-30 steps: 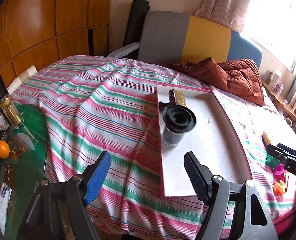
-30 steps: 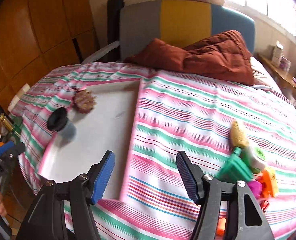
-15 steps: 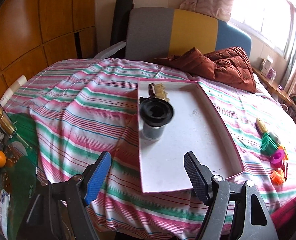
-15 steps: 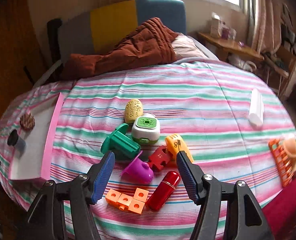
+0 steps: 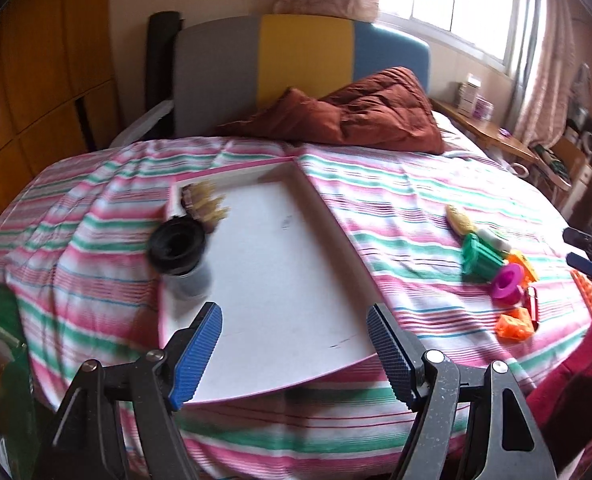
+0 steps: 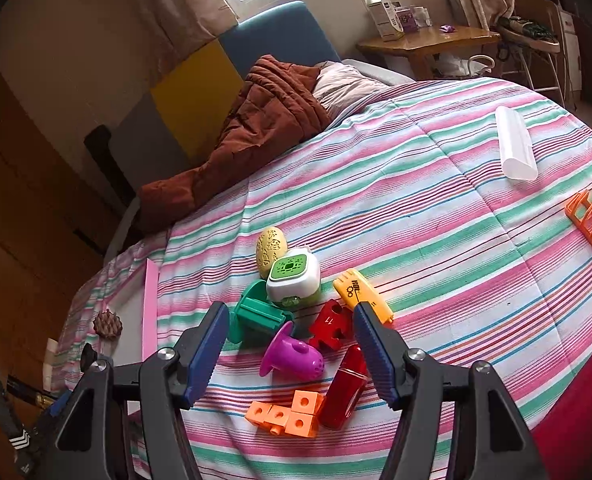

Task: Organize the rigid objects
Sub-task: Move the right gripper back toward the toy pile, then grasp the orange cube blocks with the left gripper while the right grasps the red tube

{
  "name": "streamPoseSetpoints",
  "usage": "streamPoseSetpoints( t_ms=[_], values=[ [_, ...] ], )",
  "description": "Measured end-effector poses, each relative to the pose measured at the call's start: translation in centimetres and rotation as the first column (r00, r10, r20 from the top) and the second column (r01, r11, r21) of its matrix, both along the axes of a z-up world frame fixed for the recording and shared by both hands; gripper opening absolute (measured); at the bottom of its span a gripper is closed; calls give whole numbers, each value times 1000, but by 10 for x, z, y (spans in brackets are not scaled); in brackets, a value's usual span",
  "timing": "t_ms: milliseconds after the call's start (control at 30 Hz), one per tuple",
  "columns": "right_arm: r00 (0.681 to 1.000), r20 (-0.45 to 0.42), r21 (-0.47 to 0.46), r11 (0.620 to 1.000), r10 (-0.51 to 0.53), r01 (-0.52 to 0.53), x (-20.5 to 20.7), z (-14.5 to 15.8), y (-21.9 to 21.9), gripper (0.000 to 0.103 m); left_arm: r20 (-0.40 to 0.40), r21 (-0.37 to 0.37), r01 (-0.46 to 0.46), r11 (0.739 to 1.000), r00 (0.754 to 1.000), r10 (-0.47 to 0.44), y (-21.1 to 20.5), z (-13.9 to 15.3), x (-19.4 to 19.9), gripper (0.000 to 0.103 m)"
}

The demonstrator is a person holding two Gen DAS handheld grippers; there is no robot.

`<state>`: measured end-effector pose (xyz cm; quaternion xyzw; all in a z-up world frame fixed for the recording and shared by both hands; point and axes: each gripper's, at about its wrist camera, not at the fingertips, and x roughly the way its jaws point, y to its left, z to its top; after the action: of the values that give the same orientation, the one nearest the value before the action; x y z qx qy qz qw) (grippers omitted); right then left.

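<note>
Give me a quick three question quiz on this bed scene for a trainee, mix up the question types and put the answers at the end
1. True or false: the white tray already holds the purple funnel-shaped toy.
2. Multiple choice: which thing lies nearest the right gripper? A) the white cylinder B) the purple funnel-shaped toy C) the brown quilt
3. Fill in: the orange cubes lie right beside the red ____.

Key: 1. False; it lies on the striped bedspread, while the tray holds only the black-capped container and a spiky brown piece. 2. B; it sits between the open jaws, untouched. 3. Tube.
</note>
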<state>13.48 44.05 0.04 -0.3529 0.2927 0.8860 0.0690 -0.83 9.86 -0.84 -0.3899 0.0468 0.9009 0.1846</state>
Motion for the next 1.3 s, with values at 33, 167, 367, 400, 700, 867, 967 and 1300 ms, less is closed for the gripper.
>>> streamPoseSetpoints(
  t_ms=[33,167,367,400,700,867,967,1300],
  values=[
    [1000,-8,-11,1000,-4,4,1,0,2,65,-1,0,20,1000,1000,-20,8,1,1,76],
    [999,-20,-64,998,-26,25,4,-3,10,65,4,0,110,994,994,-110,41,1,5,76],
    [999,-18,-74,997,-28,27,3,-4,11,65,23,-53,270,961,963,-269,101,-8,22,76],
    [1000,-19,-72,997,-25,23,3,-4,11,65,16,-65,287,956,958,-286,108,-8,26,76],
    [998,-37,-107,994,-41,37,7,-6,15,66,4,-126,410,903,911,-413,154,-10,51,76],
    [998,-46,-123,992,-41,35,7,-6,16,66,19,-138,432,891,901,-434,164,-14,53,76],
    [998,-52,-132,991,-41,34,8,-7,16,66,29,-152,444,883,895,-445,170,-18,55,76],
    [997,-55,-176,984,-48,37,9,-10,21,67,75,-145,484,863,875,-478,192,-34,51,75]
  ],
)
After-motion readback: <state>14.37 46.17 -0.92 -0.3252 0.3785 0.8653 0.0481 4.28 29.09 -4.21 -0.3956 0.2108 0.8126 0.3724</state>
